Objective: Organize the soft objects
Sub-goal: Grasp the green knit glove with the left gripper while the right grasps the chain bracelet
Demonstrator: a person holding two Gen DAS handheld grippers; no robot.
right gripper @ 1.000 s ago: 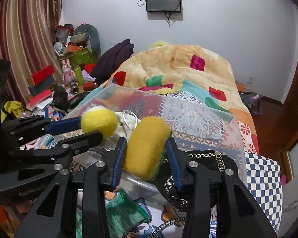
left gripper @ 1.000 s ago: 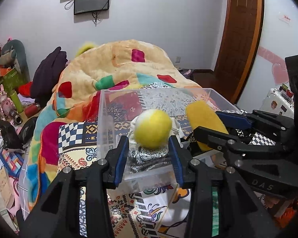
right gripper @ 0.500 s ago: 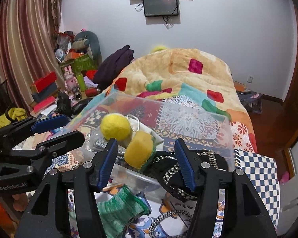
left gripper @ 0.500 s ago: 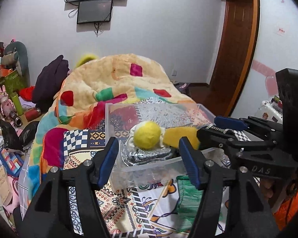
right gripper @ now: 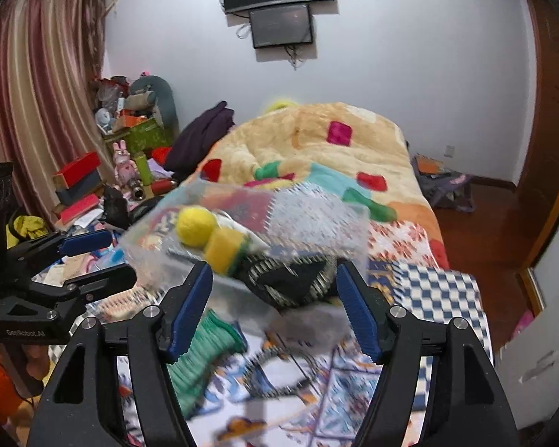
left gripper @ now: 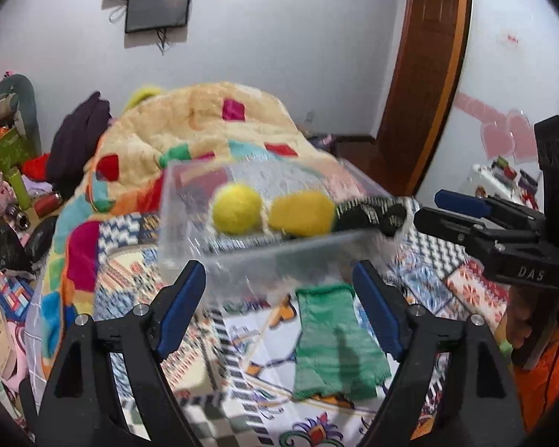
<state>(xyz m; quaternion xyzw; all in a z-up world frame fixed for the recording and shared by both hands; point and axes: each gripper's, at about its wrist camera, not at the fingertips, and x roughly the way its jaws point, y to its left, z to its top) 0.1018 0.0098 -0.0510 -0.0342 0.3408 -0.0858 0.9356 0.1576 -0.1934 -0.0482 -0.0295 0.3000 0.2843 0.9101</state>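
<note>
Picking the next soft thing looks like the step in hand, and the best bet is probably the green knitted glove (left gripper: 335, 335) lying flat on the patterned bedspread (left gripper: 130, 283). To do it well, whichever gripper goes should come down with one finger on each side of the ribbed cuff, pinch the fabric rather than press it into the bedding, then lift clear of the box wall before moving over it.

Both grippers are wide open and holding nothing. Seen from the left gripper (left gripper: 279, 313), the glove sits low between its fingers, nearer the right one. From the right gripper (right gripper: 274, 309), the same glove shows just inside its left finger.

Beyond the fingertips of both sits the clear plastic storage box (left gripper: 190, 246). Inside it, the round yellow felt ball (left gripper: 236, 208) and the yellow oblong sponge (left gripper: 302, 212) lie side by side, seemingly touching, with a black chain-trimmed bag (right gripper: 290, 279) draped at the box's right end. The views are blurry, so finer contact is hard to call.
</note>
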